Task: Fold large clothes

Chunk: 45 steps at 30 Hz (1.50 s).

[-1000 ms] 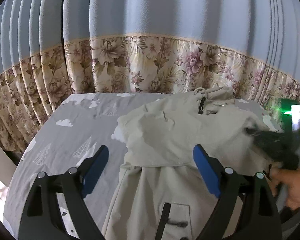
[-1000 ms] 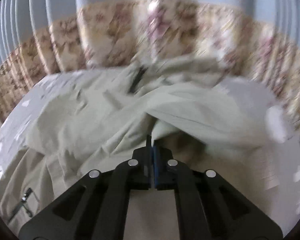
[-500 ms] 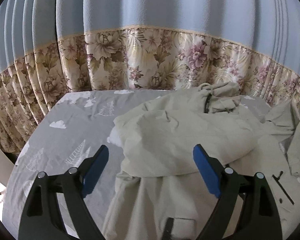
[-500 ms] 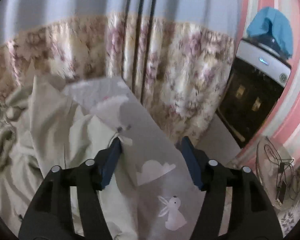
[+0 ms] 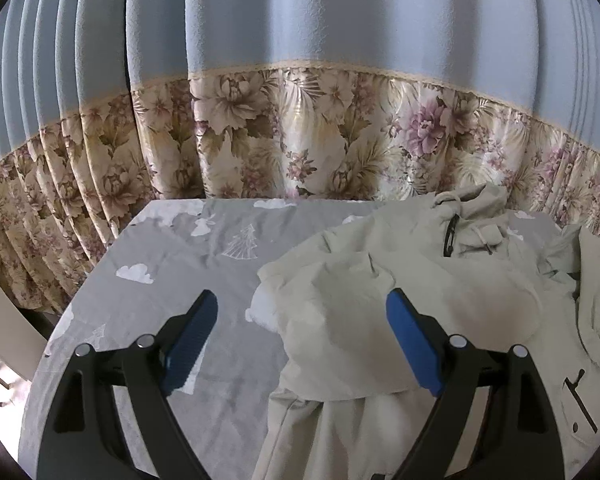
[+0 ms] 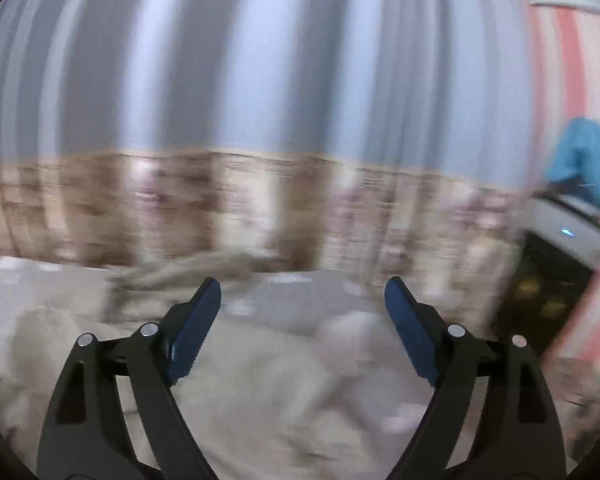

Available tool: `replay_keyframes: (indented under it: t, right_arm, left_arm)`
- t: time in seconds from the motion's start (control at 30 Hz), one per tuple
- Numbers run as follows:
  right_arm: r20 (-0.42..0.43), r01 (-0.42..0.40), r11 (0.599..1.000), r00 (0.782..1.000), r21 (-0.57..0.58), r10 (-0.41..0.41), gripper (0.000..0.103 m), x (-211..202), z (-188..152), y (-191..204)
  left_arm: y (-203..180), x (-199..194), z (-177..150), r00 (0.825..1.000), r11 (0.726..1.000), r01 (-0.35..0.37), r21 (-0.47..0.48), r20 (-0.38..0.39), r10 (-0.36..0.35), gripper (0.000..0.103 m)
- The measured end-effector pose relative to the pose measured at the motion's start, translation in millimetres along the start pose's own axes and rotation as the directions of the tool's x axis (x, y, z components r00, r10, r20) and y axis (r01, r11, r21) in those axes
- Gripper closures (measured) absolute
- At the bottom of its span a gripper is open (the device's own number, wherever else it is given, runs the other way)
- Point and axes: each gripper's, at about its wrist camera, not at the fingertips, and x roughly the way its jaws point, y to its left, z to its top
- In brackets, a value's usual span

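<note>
Though one view blurs, seemingly one jacket (image 5: 400,304), two empty grippers.

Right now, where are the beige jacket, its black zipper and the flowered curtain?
Beige jacket (image 5: 400,292), left wrist view, on its folded-over body.
Black zipper (image 5: 450,234), left wrist view, mid-length near the collar.
Flowered curtain (image 5: 300,140), left wrist view, on its floral band.

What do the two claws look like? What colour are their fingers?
Both look the same. The left claw has two black plastic arms with triangle-shaped holes, small round silver bolts at the joints, and flat blue pads with a ridged face on the fingers. The right claw matches it: black frame, silver bolts, blue pads. No cables, markings, sleeves or hands show in either view.
</note>
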Motion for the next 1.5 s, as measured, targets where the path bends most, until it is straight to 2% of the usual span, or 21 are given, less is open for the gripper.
replay_keyframes:
  t: [0.07,0.1,0.13,0.2,0.37,0.43,0.47,0.5,0.6,0.63,0.67,0.77,0.87,0.93,1.03,1.17,1.23,1.3,1.33,1.4,1.5]
  right_arm:
    - [-0.09,-0.196,0.981,0.977,0.009,0.196,0.018,26.0,-13.2,22.9]
    - [-0.122,-0.28,0.96,0.952,0.018,0.28,0.019,38.2,-21.7,33.4]
    - [-0.188,-0.299,0.954,0.938,-0.006,0.293,0.02,55.2,-32.9,49.0]
    - [-0.263,-0.304,0.951,0.924,-0.061,0.278,0.037,78.9,-49.0,71.6]
    - [-0.387,-0.32,0.947,0.878,-0.041,0.28,0.039,125.1,-76.0,93.8]
    - [-0.411,-0.373,0.928,0.847,-0.002,0.339,0.041,137.9,-80.8,100.2]
    - [-0.429,-0.373,0.928,0.839,-0.005,0.335,0.073,143.6,-84.2,100.8]
    - [-0.434,-0.352,0.935,0.848,-0.029,0.306,0.09,144.1,-85.8,99.6]
    - [-0.368,-0.263,0.962,0.904,-0.072,0.219,0.096,126.5,-79.7,83.0]
    - [-0.343,-0.21,0.975,0.923,-0.072,0.174,0.096,123.0,-76.1,71.9]
    - [-0.335,-0.184,0.981,0.929,-0.057,0.155,0.095,122.5,-74.9,64.2]
    - [-0.425,-0.237,0.969,0.886,-0.076,0.183,0.09,141.6,-89.8,66.6]
    - [-0.436,-0.239,0.965,0.884,-0.111,0.169,0.087,144.1,-100.5,68.5]
    - [-0.443,-0.253,0.964,0.876,-0.077,0.194,0.087,143.4,-100.1,63.5]
    - [-0.453,-0.28,0.957,0.864,-0.072,0.218,0.081,137.3,-100.0,66.6]
    - [-0.454,-0.307,0.947,0.859,-0.092,0.234,0.06,134.2,-104.4,82.2]
    - [-0.452,-0.308,0.947,0.861,-0.096,0.234,0.057,131.9,-107.2,85.4]
    - [-0.446,-0.316,0.945,0.86,-0.083,0.248,0.047,127.6,-105.9,84.5]
    - [-0.431,-0.317,0.945,0.865,-0.073,0.257,0.042,121.8,-103.0,81.1]
    - [-0.354,-0.286,0.954,0.904,-0.085,0.24,0.025,100.4,-94.6,68.7]
    - [-0.281,-0.232,0.969,0.939,-0.085,0.2,0.022,70.3,-84.8,39.3]
  left_arm:
    - [-2.5,8.0,-0.5,1.0,1.0,0.006,0.004,-0.01,-0.006,0.016]
    - [-3.6,12.0,-1.4,1.0,1.0,0.009,0.002,-0.014,-0.009,0.016]
    - [-5.1,14.9,-2.6,1.0,1.0,0.015,0.003,-0.021,-0.014,0.016]
    - [-7.1,22.0,-5.2,0.999,1.0,0.021,0.011,-0.037,-0.02,0.016]
    - [-4.0,42.5,-8.3,0.998,1.0,0.001,0.026,-0.067,0.001,0.015]
    - [-2.1,50.4,-8.2,0.997,1.0,-0.007,0.023,-0.077,0.009,0.014]
    - [-1.5,54.4,-8.3,0.996,1.0,-0.01,0.021,-0.088,0.012,0.014]
    - [-0.9,57.0,-8.5,0.995,1.0,-0.012,0.017,-0.1,0.013,0.014]
    - [-1.6,55.7,-6.2,0.996,1.0,-0.003,0.016,-0.09,0.004,0.013]
    - [-3.0,56.7,-5.6,0.996,1.0,-0.004,0.02,-0.091,0.005,0.012]
    - [-4.9,59.7,-5.5,0.995,1.0,-0.002,0.022,-0.097,0.004,0.011]
    - [-15.7,87.8,-12.8,0.983,0.999,0.016,0.036,-0.186,-0.009,0.011]
    - [-25.7,117.8,-27.1,0.962,0.992,-0.048,0.12,-0.26,0.078,0.011]
    - [-22.6,125.9,-33.4,0.957,0.98,-0.109,0.169,-0.25,0.15,0.01]
    - [-2.0,130.1,-35.0,0.947,0.976,-0.162,0.144,-0.257,0.195,0.01]
    - [4.5,127.3,-39.5,0.945,0.962,-0.205,0.179,-0.22,0.242,0.008]
    - [1.5,126.6,-40.5,0.935,0.938,-0.26,0.228,-0.182,0.304,0.008]
    - [10.7,121.8,-38.8,0.951,0.962,-0.214,0.172,-0.188,0.245,0.01]
    - [14.5,119.0,-37.9,0.953,0.964,-0.214,0.159,-0.183,0.241,0.01]
    - [19.9,108.6,-33.0,0.959,0.969,-0.206,0.133,-0.167,0.227,0.01]
    - [21.8,78.4,-21.4,0.974,0.98,-0.179,0.089,-0.124,0.189,0.01]
